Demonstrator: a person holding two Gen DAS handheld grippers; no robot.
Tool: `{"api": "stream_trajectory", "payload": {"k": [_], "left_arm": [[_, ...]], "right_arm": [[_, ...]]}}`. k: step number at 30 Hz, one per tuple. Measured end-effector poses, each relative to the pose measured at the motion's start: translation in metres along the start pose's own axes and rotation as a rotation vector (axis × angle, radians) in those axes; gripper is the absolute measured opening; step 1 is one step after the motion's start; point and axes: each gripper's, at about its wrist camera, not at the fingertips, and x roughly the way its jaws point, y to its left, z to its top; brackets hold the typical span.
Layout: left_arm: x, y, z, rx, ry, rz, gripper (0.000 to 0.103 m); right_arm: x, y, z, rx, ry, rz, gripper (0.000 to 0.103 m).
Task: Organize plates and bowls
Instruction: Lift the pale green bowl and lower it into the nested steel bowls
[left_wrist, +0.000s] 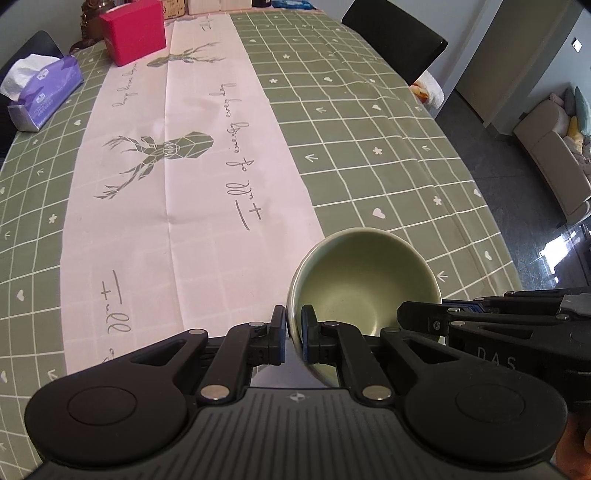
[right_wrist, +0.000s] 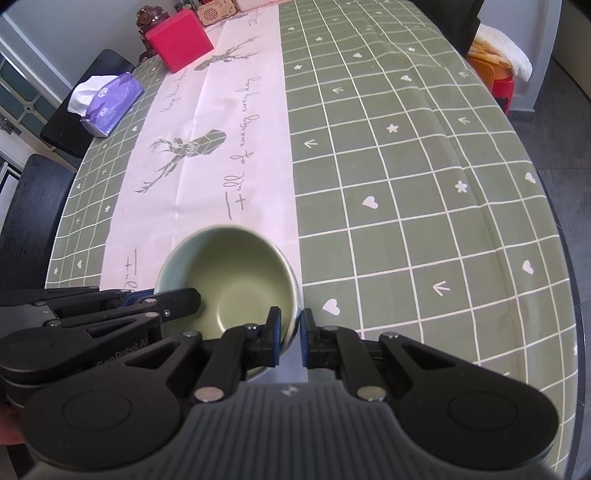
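purple tissue box (left_wrist: 40, 94) by the tabletop (left_wrist: 369, 155) left edge, red box (left_wrist: 135, 31) toward the far left corner. left claw (left_wrist: 293, 338) pinches the green bowl (left_wrist: 364, 280) by its left rim, right claw (right_wrist: 290, 341) pinches its right rim. bowl sits over the near edge, tilted, between both claws.

Both pictures are bright with soft daylight, and the pale strip down the tablecloth (left_wrist: 177, 155) looks a little washed out and pink. A strong white glare shines on the dark floor (left_wrist: 561, 247) at the right of the left wrist view. The fisheye lens bends the table's edges (corners go black), and the bowl (right_wrist: 236, 273) rim looks slightly blurry.
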Motion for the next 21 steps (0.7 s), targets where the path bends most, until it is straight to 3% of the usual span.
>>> {"api": "stream_trajectory", "payload": {"k": [10,21], "left_arm": [[-0.063,-0.031,-0.024,0.012,-0.051,0.005,0.009],[-0.089,-0.075,-0.07,0.063,0.011,-0.046,0.011]], "right_arm": [[-0.064,0.004,-0.028,-0.04,-0.064,0.013,0.007],[-0.117,-0.013,-0.086,-0.087,-0.066,-0.041,0.006]]}}
